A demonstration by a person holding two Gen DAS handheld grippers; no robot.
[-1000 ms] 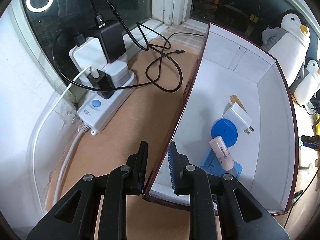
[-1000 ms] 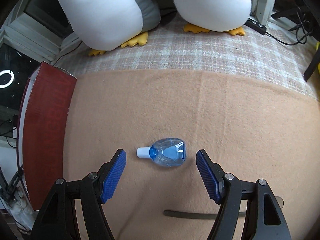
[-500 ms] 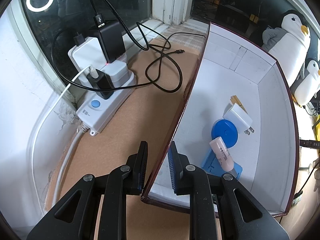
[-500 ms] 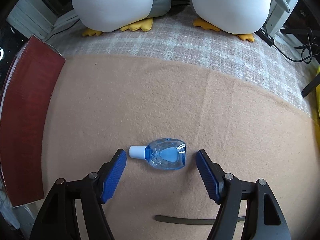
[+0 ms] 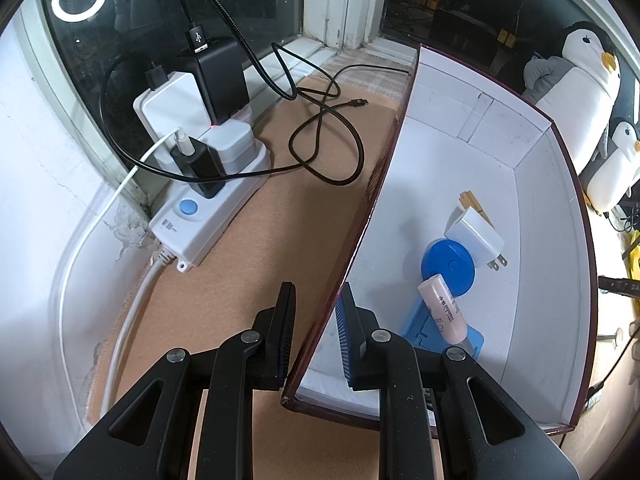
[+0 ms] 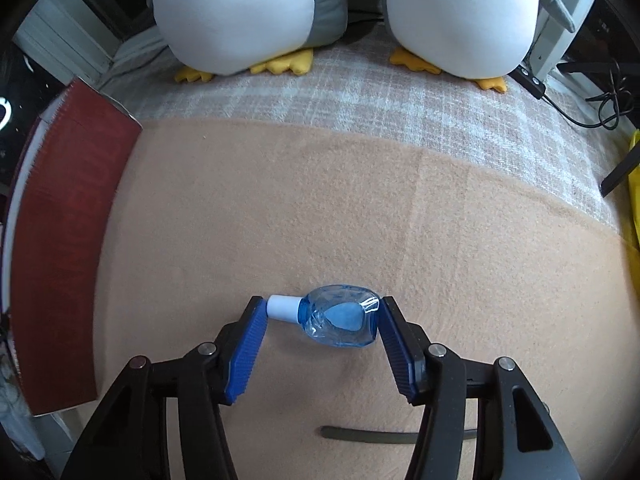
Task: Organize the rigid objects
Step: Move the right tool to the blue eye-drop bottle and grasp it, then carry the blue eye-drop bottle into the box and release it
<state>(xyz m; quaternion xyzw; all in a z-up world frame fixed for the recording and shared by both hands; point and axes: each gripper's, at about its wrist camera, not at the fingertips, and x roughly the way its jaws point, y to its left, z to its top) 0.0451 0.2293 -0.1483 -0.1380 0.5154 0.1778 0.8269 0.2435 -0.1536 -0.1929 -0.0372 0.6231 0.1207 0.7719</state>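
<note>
Clear blue bottle (image 6: 340, 320) on its side

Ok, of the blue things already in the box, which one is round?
The blue disc in the middle of the box. It is a flat circle under the white plug adapter; the other, the blue tray, is rectangular and nearer the left gripper.

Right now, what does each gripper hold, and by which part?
Left gripper: the box, by its side wall. Right gripper: jaws just closing end to end on the small blue bottle, cap and base.

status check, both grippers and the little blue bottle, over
Left gripper shut on box wall. Right gripper closing on blue bottle, pads at cap and base, bottle lying on blanket. Nothing in the way.
</note>
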